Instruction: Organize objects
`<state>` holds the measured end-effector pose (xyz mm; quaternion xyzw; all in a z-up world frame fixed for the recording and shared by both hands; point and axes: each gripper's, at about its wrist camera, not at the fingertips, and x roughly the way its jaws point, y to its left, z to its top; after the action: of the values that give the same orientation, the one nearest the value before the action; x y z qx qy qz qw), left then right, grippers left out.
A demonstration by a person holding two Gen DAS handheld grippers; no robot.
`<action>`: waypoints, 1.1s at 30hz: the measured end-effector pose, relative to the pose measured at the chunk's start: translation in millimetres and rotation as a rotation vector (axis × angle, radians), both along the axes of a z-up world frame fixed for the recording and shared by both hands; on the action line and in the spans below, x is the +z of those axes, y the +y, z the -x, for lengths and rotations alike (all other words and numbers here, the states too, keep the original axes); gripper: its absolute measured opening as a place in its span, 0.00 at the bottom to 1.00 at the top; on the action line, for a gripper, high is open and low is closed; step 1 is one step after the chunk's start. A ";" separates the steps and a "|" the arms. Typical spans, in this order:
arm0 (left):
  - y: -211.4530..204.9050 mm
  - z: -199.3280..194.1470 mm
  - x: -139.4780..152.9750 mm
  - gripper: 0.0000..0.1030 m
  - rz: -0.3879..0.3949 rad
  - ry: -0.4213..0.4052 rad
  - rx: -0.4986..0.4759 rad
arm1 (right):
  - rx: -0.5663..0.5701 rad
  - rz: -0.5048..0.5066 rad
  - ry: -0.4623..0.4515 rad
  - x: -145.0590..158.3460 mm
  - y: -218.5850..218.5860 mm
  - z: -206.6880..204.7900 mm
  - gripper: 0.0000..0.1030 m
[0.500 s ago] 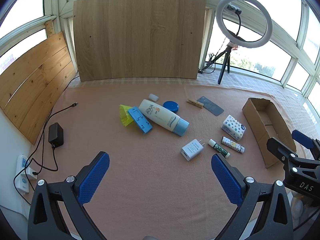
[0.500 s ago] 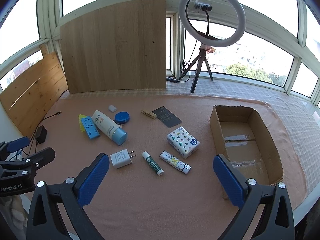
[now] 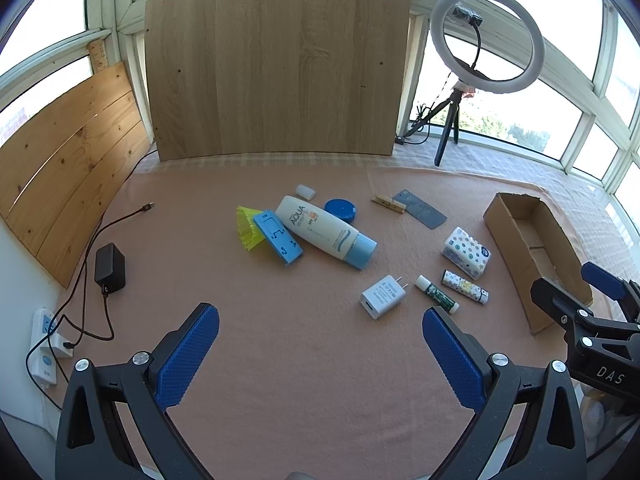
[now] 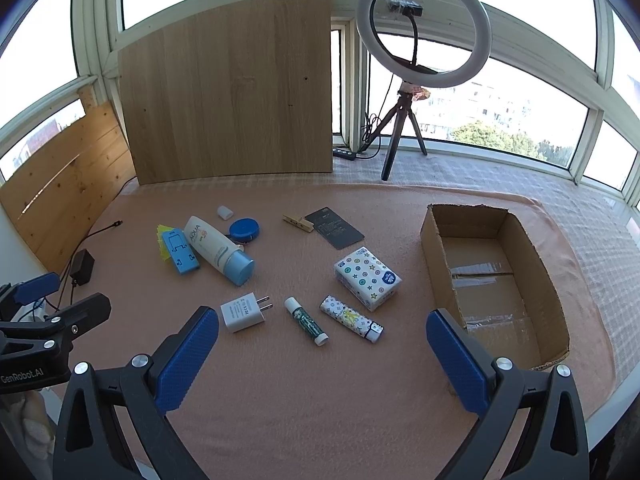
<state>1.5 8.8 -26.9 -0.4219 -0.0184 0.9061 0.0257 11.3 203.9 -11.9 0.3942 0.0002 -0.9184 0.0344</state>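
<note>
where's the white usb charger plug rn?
The white charger plug lies flat on the pink cloth, near the front in the right wrist view, just left of the green lip balm and in front of the sunscreen bottle.

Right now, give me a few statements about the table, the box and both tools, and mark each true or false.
1. The cardboard box holds nothing. True.
2. The white charger plug lies inside the box. False: it lies on the pink cloth, outside.
3. The left tool and right tool are open and hold nothing. True.
4. The sunscreen bottle stands upright. False: it lies on its side.
5. The clothespin lies next to the dark card. True.
</note>
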 end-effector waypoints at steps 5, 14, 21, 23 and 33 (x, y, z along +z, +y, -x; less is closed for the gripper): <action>1.6 0.5 -0.6 1.00 -0.001 -0.001 -0.001 | -0.001 0.001 -0.007 -0.5 0.4 1.1 1.00; 1.6 0.5 -0.6 1.00 0.000 -0.004 -0.003 | -0.002 0.002 -0.012 -1.5 0.7 1.1 1.00; 1.7 0.9 -0.7 1.00 0.000 -0.004 -0.004 | -0.001 0.005 -0.019 -0.9 1.1 2.1 1.00; 1.8 0.9 -1.5 1.00 -0.001 -0.006 -0.005 | -0.002 0.006 -0.020 -1.1 0.9 1.9 1.00; 1.9 2.1 -1.6 1.00 -0.001 -0.009 -0.010 | -0.004 0.006 -0.021 -2.4 0.2 2.2 1.00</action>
<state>-0.6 10.7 -28.4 -0.4258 -0.0168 0.9041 0.0301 9.1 204.1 -14.3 0.4038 -0.0037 -0.9142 0.0339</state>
